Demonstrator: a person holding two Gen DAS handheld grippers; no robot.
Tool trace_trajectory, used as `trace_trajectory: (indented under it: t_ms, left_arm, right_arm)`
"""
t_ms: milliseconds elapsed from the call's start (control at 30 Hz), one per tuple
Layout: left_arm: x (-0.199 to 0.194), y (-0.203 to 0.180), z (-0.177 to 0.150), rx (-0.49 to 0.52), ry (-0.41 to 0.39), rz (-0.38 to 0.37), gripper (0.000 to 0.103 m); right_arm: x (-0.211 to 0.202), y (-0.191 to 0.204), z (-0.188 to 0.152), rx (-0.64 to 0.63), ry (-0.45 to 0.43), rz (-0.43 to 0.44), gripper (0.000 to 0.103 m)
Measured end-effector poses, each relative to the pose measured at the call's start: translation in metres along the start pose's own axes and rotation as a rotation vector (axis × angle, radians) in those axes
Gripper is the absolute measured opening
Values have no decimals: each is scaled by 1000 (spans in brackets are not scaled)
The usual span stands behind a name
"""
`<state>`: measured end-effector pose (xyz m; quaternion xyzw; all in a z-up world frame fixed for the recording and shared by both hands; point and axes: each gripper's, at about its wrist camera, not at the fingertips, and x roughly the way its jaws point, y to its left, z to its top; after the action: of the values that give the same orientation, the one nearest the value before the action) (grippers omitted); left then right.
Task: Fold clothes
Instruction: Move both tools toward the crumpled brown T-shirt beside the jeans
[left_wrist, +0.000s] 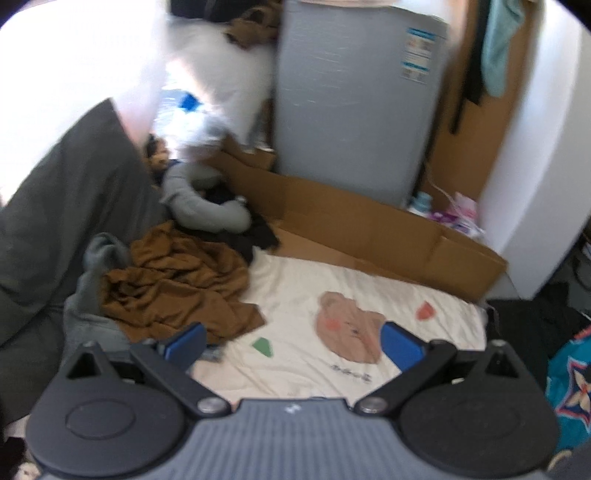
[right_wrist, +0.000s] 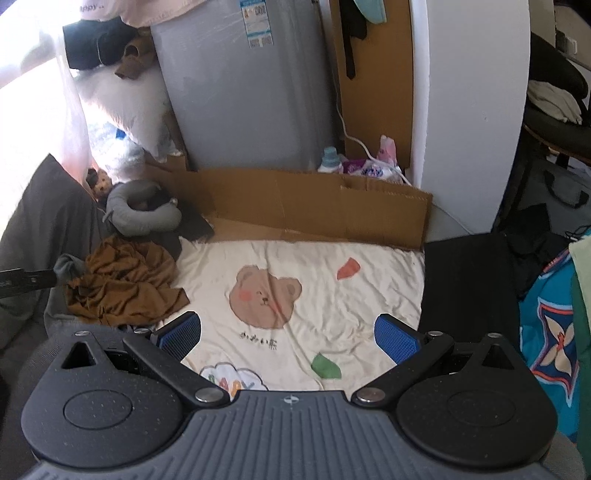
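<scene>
L gripper (left_wrist: 293, 345) jaws spread wide, blue pads (left_wrist: 186, 341) empty, nothing between them; hovers over near edge of cream sheet (left_wrist: 295, 291) w/ bear print (left_wrist: 351, 328). L view blurred. R gripper (right_wrist: 288, 338) likewise wide apart, empty, above same sheet; green patch (right_wrist: 325, 365) and cloud print just ahead of it. Brown garment (right_wrist: 122, 284), crumpled in a heap, lies on sheet's left edge, partly over grey cloth (left_wrist: 88, 314); apart from both grippers, closer to L. Black cloth (right_wrist: 461, 280) lies flat at sheet's right side, touching its edge. Dark grey cushion (left_wrist: 55, 221) far left. Behind brown heap: grey neck pillow (right_wrist: 142, 214) on dark fabric. Flattened cardboard (right_wrist: 314, 206) runs along sheet's far edge, standing bent against grey appliance (right_wrist: 251, 96). Bottle (right_wrist: 328, 160) and packets sit on floor beside appliance, white wall (right_wrist: 472, 110) to the right.
</scene>
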<state>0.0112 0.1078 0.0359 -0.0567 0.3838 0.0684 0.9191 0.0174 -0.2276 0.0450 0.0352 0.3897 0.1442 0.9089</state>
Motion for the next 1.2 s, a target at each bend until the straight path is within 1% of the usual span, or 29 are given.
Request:
trace_trajectory:
  t_ms: [33,100,167,200,367,467,567,667,767,833,967,1033,1133,1200]
  left_arm:
    - [1,9,2,-13,-7,10,102]
    - [0,30,3,-52,-37,10,97]
    - [2,50,6,-83,-45,11,96]
    - [5,57,6,-89,-44,21,95]
    - [17,91,8,-117,-44,60,93]
    - [25,105,7,-127,-45,68,93]
    - [39,118,4,-140,-34,57,88]
    - [52,128,-1,-132,-32,47,87]
    - [66,140,-7,-151,-14,47,83]
    - [76,150,-12,-176,-2,50,82]
    - [95,172,-21,-179,1,66,81]
    - [107,183,-25,-193,5,72,81]
    - [130,197,-38,-222,8,57,80]
    - [147,202,-48,-222,12,68,76]
  right_arm:
    - [2,1,0,2,-10,7,103]
    - [5,1,1,7,-40,54,103]
    - [10,0,1,32,-66,105,103]
    - [13,0,1,43,-76,116,103]
    - [29,7,2,38,-123,99,103]
    - [42,3,4,86,-111,116,103]
    - [57,1,4,118,-90,137,103]
    - [70,4,3,118,-84,158,103]
    - [84,10,-1,105,-108,192,103]
    - [99,14,-4,110,-96,192,103]
    - [130,28,-12,105,-71,182,103]
    - [145,34,-15,102,-76,182,103]
    - [171,43,-18,122,-72,195,103]
    - [190,48,-22,138,-68,212,103]
